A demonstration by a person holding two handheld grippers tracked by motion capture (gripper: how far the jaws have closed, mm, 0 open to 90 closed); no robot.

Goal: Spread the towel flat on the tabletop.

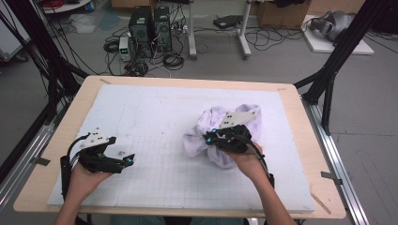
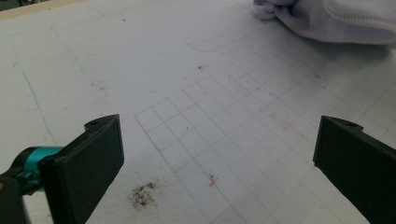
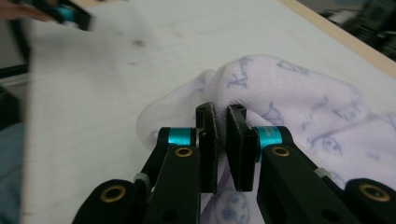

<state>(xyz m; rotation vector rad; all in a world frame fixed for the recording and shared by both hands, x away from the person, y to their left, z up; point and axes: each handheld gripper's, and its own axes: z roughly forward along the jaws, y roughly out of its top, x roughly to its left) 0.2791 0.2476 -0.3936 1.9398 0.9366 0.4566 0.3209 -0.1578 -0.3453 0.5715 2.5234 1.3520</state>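
Right now my right gripper [image 3: 221,122] has its jaws pinched nearly together on a fold of the white printed cloth [image 1: 220,129], which lies bunched on the white mat [image 1: 155,117] toward its right half. I judge the step in hand to be lifting this cloth by the pinched fold to shake or spread it out, so I want to keep the pinch firm and raise it straight, letting the rest of the cloth hang free rather than dragging it across the mat. My left gripper [image 2: 217,154] hovers low over the mat well to the left of the cloth, jaws wide apart with nothing between them, ready to catch a second corner. Left of the cloth the mat is bare and gives plenty of room to lay it flat. Right of the cloth the mat's edge and the wooden table [image 1: 291,93] rim are near, so I would move the cloth leftward.
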